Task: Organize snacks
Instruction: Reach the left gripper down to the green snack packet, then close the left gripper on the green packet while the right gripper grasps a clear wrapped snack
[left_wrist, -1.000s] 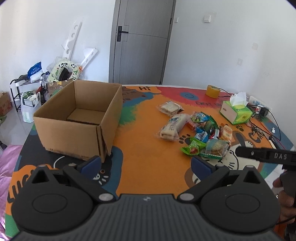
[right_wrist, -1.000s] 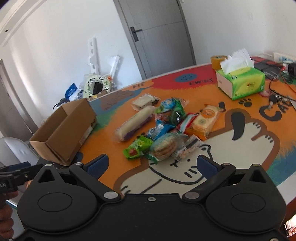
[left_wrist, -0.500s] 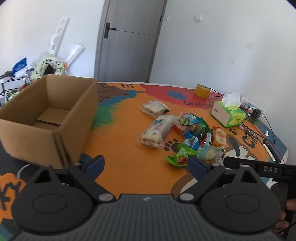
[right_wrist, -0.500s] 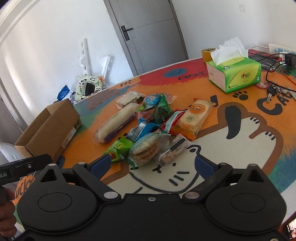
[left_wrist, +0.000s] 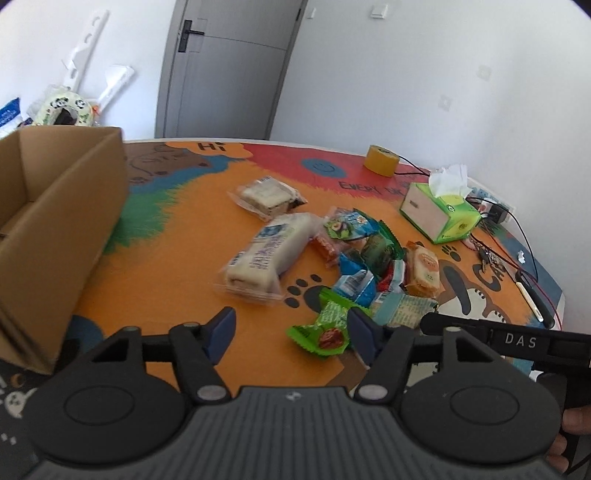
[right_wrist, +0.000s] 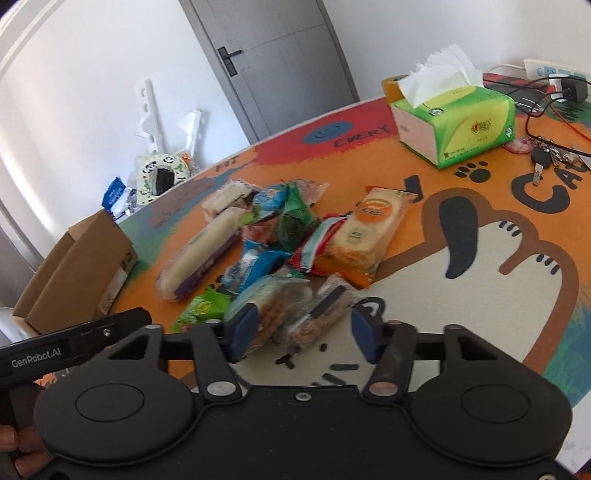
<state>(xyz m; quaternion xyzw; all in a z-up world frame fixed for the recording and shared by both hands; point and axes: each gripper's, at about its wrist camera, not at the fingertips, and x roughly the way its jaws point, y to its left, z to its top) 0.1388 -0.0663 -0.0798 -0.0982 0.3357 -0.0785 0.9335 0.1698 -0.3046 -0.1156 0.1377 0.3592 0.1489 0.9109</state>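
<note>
Clearly the snack pile (right_wrist: 280, 251) sits mid-frame on the desk (right_wrist: 461, 236): light, crinkly, slippery packets with crushable contents, probably best pinched across the middle, not by the sealed ends. The right tool (right_wrist: 303, 332) is spread wide, holding nothing, around the clear cookie packets (right_wrist: 291, 314); the left tool (left_wrist: 291, 334) is likewise released beside the green wrapper (left_wrist: 325, 325). The cardboard box (left_wrist: 55, 221) waits at left, tissue box (right_wrist: 458, 125) upper right, grey door behind.
</note>
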